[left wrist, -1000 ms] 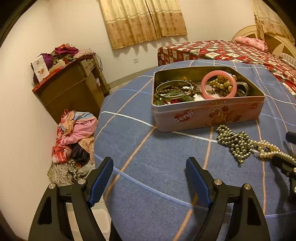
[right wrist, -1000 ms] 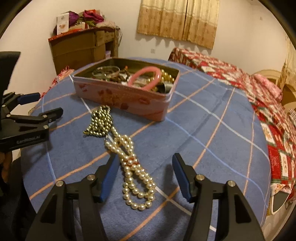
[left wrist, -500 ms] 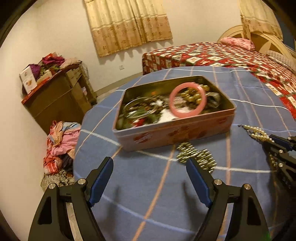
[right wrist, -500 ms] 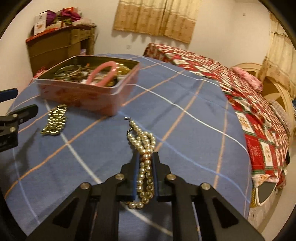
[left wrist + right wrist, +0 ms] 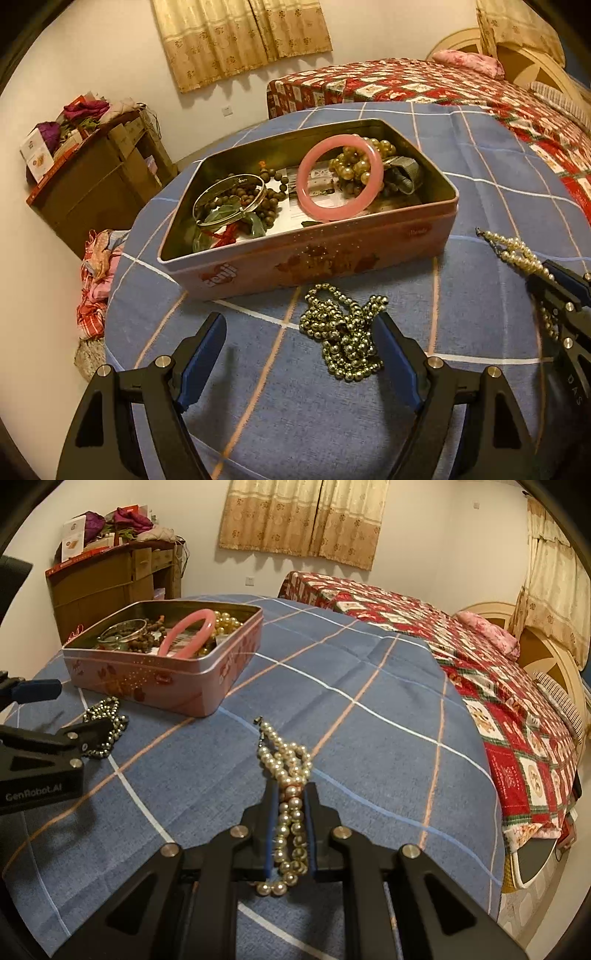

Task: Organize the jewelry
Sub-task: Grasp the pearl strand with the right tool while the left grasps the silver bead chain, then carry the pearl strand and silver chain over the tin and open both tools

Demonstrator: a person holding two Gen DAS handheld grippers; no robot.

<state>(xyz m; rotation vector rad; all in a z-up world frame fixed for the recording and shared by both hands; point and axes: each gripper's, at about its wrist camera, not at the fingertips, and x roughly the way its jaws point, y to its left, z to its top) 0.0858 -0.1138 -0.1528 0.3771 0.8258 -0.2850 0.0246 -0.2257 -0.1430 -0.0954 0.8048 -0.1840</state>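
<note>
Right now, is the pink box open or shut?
Open. The pink box has no lid on, so the pink bangle and beads inside show. No lid is in view.

right gripper clamped, left gripper spread wide

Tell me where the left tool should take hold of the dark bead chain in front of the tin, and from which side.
Grip the dense lower clump of the bead chain, coming down from above with the open left tool. The chain lies flat and bunched on the cloth, thickest there, and clear of the tin.
</note>
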